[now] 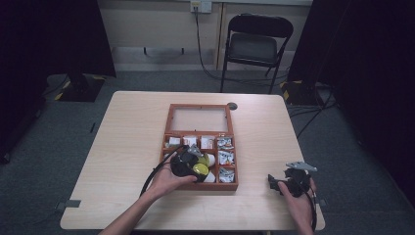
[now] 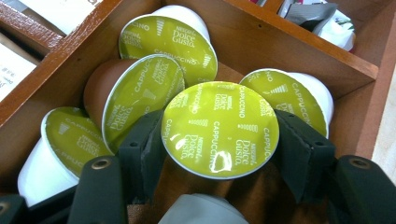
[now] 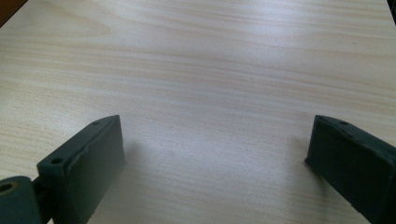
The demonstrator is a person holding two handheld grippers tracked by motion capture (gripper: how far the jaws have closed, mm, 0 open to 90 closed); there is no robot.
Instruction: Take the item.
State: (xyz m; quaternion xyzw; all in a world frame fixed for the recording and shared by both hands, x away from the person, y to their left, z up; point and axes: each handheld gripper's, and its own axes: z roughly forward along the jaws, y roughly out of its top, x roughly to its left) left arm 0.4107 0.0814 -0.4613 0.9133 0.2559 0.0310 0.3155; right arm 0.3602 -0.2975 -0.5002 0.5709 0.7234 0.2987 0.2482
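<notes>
A pale wood-grain desk [image 1: 122,147] stands on grey carpet [image 1: 44,161], with dark curtains [image 1: 49,34] to either side, a black folding chair [image 1: 254,44] behind it against a light wall, and a cable running down from a wall socket [image 1: 201,6]. Near the desk's middle lies an open wooden box [image 1: 169,122] with its glass-paned lid folded back and compartments holding sachets and capsules. The left claw [image 2: 219,135] is down in the box's large compartment, its jaws clamped on the sides of a green-lidded cappuccino capsule [image 2: 219,128], which sits among other such capsules [image 2: 144,98]. The right claw [image 3: 215,158] rests over bare desk near the front right edge, jaws wide apart, with nothing between them.
</notes>
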